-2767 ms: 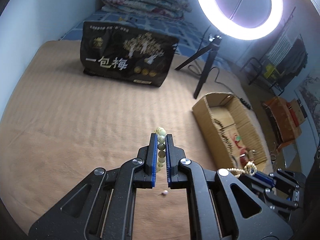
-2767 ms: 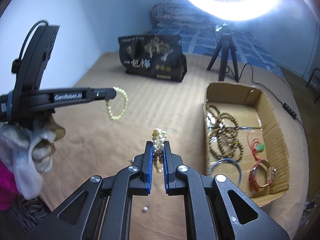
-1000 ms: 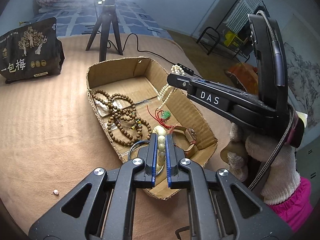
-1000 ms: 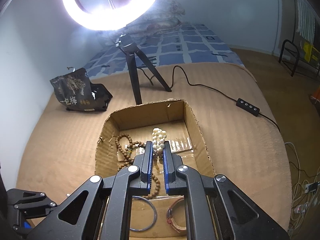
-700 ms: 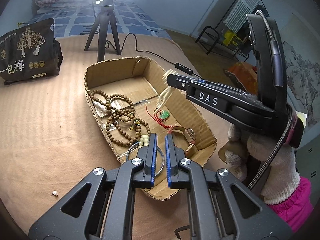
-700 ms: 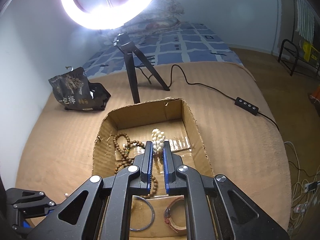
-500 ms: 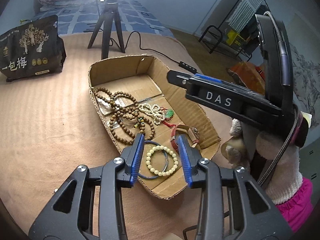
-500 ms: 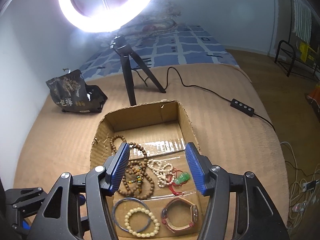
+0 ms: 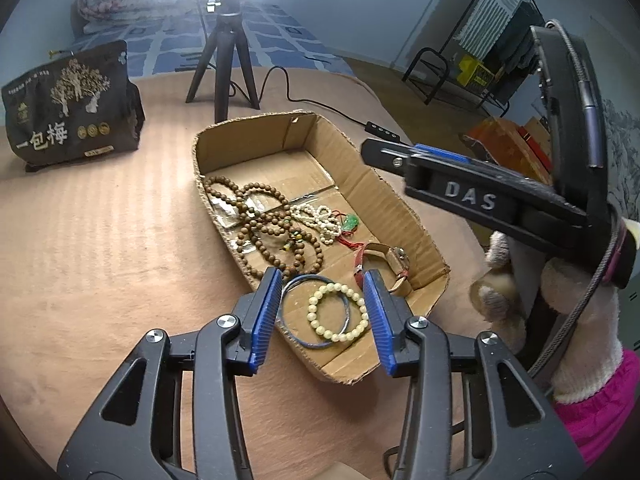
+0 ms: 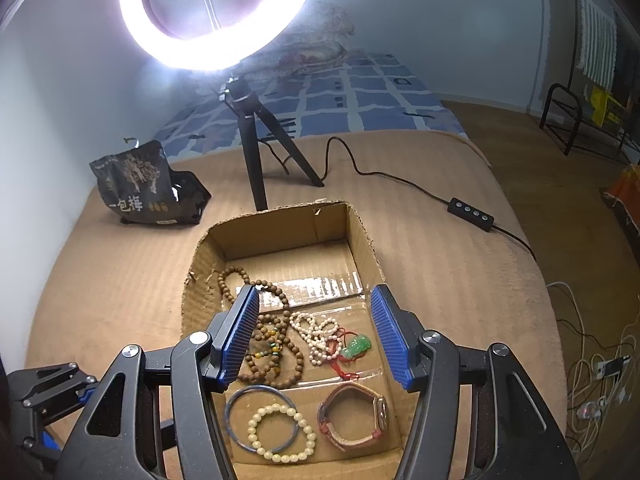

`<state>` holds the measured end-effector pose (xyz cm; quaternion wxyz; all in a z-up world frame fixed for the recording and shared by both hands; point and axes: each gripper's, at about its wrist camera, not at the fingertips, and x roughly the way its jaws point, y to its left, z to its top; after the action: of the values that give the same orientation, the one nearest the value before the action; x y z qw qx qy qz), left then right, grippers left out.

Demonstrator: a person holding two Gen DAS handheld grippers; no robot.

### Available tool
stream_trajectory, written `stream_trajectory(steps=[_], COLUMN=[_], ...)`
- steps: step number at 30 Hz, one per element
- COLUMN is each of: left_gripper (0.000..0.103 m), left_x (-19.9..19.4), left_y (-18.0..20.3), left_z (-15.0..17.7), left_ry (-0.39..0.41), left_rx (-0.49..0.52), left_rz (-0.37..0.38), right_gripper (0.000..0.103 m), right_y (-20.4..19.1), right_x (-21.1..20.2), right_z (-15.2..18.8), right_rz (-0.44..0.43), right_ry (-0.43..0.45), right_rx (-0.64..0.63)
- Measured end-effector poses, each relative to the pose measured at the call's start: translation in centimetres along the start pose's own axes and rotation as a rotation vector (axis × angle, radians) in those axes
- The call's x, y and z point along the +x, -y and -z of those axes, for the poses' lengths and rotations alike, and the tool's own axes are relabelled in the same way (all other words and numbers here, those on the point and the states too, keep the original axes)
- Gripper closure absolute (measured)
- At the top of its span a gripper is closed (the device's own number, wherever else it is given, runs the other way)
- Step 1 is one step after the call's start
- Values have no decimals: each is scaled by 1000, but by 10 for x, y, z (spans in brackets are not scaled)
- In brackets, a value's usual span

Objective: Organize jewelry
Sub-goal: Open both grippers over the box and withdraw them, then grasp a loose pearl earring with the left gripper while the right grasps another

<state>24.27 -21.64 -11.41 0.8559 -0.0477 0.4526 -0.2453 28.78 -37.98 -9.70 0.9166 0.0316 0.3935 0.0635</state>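
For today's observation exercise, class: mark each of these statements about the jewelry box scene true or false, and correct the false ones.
1. Both tongs are open and hold nothing. True: the left tongs and right tongs are spread over the cardboard box.
2. The pale bead bracelet lies on the blanket outside the box. False: the pale bead bracelet lies inside the box, overlapping the blue bangle.
3. The green pendant is on a red cord. True: the green pendant sits on a red cord beside the white pearl strand.
4. The watch has a black strap. False: the watch has a reddish-brown strap.
5. The ring light is switched off. False: the ring light glows brightly.
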Motion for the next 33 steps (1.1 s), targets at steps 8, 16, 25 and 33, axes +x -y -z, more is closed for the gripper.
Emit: stream_trajectory(steps=[8,16,25,33], left_gripper=[50,48,48,57], left_x=[-28,-51,-59,-43], left_y=[-18,-64,-106,-113], left_z=[6,16,31,56], left_ry=[42,57,47,-6], left_rx=[42,30,23,64], left_rz=[-63,-121,-134,-115], right_gripper=[45,33,33,33], right_y=[-7,-22,-79,-127], right_x=[-36,-69,-80,-67], right_z=[6,21,67,118], right_rz=[0,-31,-117,-144], right_ry=[43,90,38,-51], right_rx=[-3,6,-107,-238])
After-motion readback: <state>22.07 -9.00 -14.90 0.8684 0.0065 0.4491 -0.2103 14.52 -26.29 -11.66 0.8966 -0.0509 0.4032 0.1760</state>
